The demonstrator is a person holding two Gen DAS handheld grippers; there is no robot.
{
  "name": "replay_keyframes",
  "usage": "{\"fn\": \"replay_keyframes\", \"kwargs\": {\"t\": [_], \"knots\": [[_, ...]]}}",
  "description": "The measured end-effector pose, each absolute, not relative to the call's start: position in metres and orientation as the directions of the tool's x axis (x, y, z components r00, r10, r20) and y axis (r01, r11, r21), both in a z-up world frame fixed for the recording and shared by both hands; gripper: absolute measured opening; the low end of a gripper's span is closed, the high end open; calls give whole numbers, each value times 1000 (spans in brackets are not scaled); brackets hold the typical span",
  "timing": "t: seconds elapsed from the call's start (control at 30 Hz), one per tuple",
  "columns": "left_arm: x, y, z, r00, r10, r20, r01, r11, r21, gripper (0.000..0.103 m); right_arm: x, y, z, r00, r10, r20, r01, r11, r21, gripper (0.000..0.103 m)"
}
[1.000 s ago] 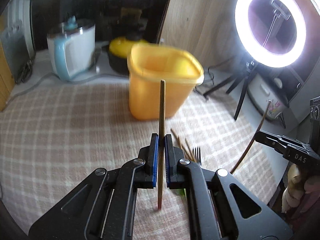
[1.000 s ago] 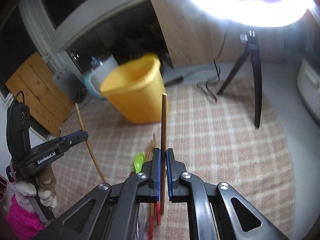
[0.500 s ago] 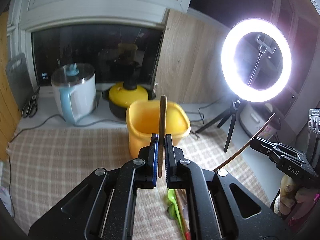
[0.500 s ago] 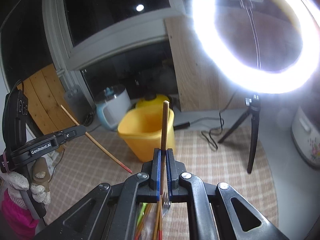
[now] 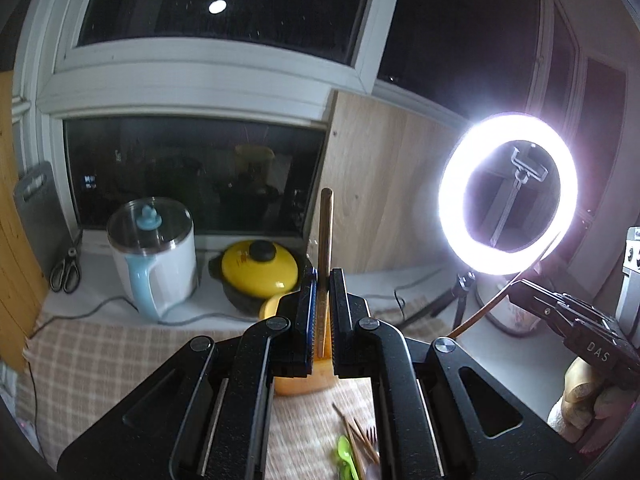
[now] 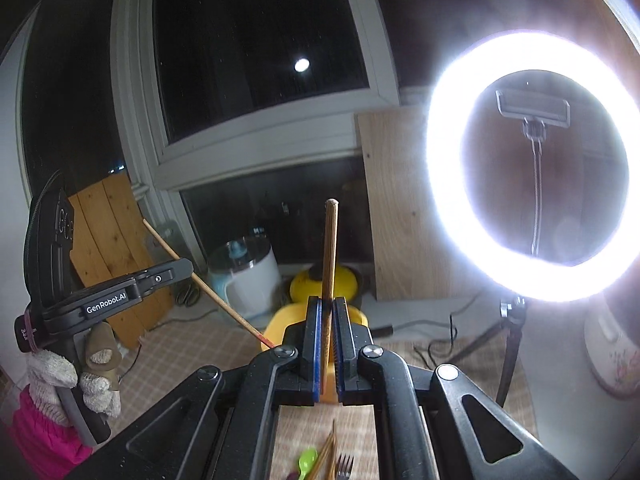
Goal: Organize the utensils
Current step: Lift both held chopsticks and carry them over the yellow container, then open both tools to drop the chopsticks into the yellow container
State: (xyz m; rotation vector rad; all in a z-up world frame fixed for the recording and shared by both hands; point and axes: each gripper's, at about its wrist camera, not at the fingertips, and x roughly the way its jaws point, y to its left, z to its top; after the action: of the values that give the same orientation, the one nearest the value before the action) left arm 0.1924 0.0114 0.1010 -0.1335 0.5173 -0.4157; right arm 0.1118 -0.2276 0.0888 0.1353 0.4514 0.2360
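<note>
My left gripper is shut on a wooden chopstick that stands upright between its pads. My right gripper is shut on another wooden chopstick, also upright. Both are raised above the yellow bin, which is mostly hidden behind the jaws; it also shows in the right wrist view. Each gripper shows in the other's view: the right one and the left one, each with its chopstick slanting. On the checked cloth lie more chopsticks, a green spoon and a fork.
A bright ring light on a tripod stands at the right. A white and blue kettle, a yellow-lidded pot and scissors sit on the sill behind the cloth. A wooden panel leans at the back.
Both grippers have risen and tilted upward with their chopsticks; the yellow bin has dropped low in both views, behind the jaws. The table utensils now show only at the bottom edge.
</note>
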Motion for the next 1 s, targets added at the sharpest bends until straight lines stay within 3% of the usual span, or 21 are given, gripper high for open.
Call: {"fn": "replay_keyframes", "kwargs": {"t": [0.33,0.67,1.0], "knots": [[246,9,75,769,-375,-518,303,927,-221,3,160,-210,88,892,219,-396,-175,974,145,2],[297,7,20,681,-370,-632,260,929,-264,3,209,-207,37,839,219,-499,-148,973,179,2],[307,-4,-5,633,-368,-681,261,930,-260,4,225,-207,-2,771,254,-584,-150,964,221,3]]}}
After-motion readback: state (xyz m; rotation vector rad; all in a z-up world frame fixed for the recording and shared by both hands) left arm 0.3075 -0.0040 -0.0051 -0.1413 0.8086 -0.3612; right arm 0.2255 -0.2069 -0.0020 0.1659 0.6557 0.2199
